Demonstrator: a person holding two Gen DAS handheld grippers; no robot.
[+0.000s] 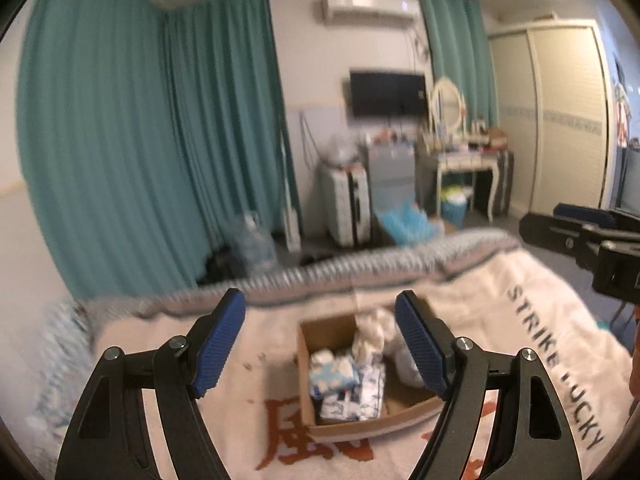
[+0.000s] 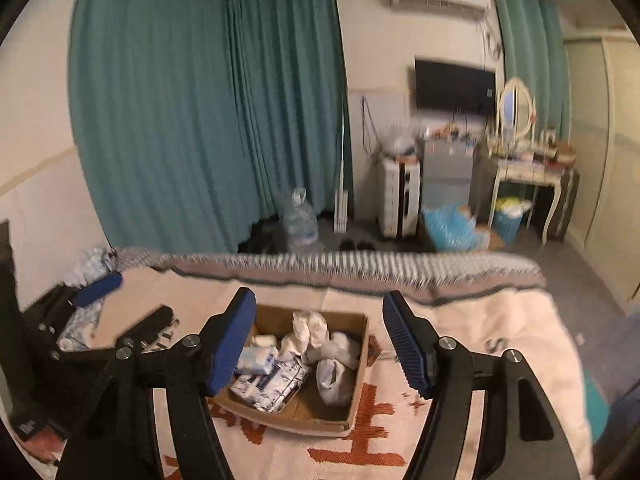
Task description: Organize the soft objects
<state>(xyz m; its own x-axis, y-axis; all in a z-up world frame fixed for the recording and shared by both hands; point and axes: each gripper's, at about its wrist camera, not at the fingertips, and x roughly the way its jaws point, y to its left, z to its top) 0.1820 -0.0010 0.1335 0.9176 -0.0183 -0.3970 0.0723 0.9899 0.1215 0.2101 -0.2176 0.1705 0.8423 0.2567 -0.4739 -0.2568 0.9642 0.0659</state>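
Observation:
An open cardboard box (image 1: 308,364) (image 2: 360,376) sits on a cream blanket with red characters (image 1: 248,368) (image 2: 460,320). It holds several soft items: white socks or cloths (image 2: 316,332), a white bundle (image 2: 334,376), blue-and-white packs (image 1: 334,374) (image 2: 258,358) and patterned fabric (image 2: 272,390). My left gripper (image 1: 320,344) is open and empty, raised above the box. My right gripper (image 2: 320,340) is open and empty, also above the box. The right gripper also shows at the right edge of the left wrist view (image 1: 592,240); the left gripper shows at the left of the right wrist view (image 2: 120,304).
The bed's fringed edge (image 2: 340,266) runs across both views. Beyond it stand teal curtains (image 1: 140,140), a water jug (image 2: 300,220), a white cabinet (image 1: 348,204), a dressing table (image 1: 468,160) and a wardrobe (image 1: 560,120). More fabric (image 2: 88,268) lies at the bed's left.

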